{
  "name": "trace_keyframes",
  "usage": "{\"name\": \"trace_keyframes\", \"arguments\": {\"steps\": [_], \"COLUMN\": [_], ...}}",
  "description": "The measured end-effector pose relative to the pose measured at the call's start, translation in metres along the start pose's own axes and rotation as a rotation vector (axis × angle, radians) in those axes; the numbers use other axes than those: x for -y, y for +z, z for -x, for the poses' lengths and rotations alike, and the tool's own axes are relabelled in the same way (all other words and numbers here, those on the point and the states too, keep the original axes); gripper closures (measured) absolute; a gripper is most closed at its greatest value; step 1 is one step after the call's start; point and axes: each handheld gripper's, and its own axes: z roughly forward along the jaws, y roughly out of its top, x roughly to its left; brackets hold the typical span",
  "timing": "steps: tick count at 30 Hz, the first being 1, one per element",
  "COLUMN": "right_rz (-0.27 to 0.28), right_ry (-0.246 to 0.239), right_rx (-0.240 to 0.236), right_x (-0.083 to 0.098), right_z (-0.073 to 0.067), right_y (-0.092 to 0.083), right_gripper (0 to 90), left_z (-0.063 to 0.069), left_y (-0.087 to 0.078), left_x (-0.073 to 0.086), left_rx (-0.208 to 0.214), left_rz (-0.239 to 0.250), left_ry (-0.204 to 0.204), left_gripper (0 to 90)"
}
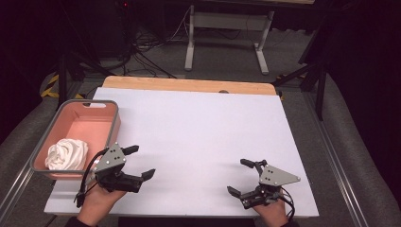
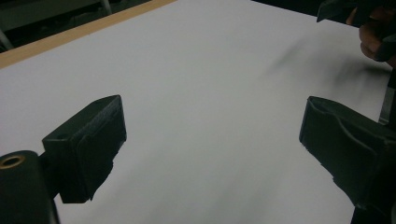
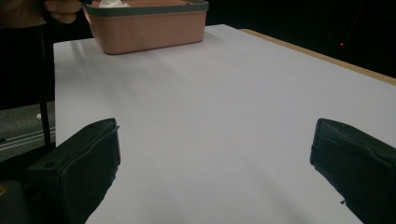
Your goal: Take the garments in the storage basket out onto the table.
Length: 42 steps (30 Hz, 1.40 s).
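Desk: white sheet [image 1: 198,142] covers the desk; a strip of wood edge [image 1: 189,85] shows at 12 o'clock, beyond the sheet.
Left gripper: left gripper [image 1: 140,162] sits at about 8 o'clock on the desk, held from below by a hand [image 1: 97,203]; jaws spread wide, released, nothing between them. In the left gripper view the gap between its jaws [image 2: 212,140] holds bare white sheet.
Right gripper: right gripper [image 1: 239,177] sits at about 4 o'clock, near the front edge, held by the other hand [image 1: 272,213]; jaws apart, released, gripping nothing. The right gripper view shows the same wide gap [image 3: 215,149] over the sheet.
Spacing: the two grippers lie well apart, bare sheet between them.
Bin: pink bin [image 1: 101,116] with a grey rim stands at 9 o'clock, overhanging the left edge of the sheet; just beside the left gripper, its near corner close to the grey plate.
Cloth: crumpled white cloth [image 1: 66,154] lies inside the bin, at its near end.
Background: grey floor with cables and a white frame [image 1: 227,28] beyond 12 o'clock.
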Motion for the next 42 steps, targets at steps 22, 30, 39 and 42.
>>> {"name": "trace_keyframes", "arguments": {"steps": [22, 30, 39, 42], "right_rz": [-0.015, -0.018, -0.024, -0.026], "right_ry": [-0.006, -0.004, 0.005, 0.004], "right_rx": [-0.004, -0.002, -0.006, -0.012], "right_x": [0.001, 0.002, 0.003, 0.003], "right_z": [-0.001, -0.001, 0.001, 0.001], "right_y": [0.001, 0.002, 0.003, 0.003], "right_gripper": [1.7, 1.7, 2.6, 3.1], "left_z": [-0.021, -0.032, -0.047, -0.053], "left_y": [-0.016, -0.022, -0.029, -0.033], "left_x": [-0.019, -0.023, -0.025, -0.026], "left_rx": [-0.073, -0.108, -0.133, -0.138], "left_rz": [-0.091, -0.143, -0.176, -0.167], "left_ry": [0.026, 0.03, 0.002, -0.026], "left_gripper": [7.0, 7.9, 7.7, 7.1]}}
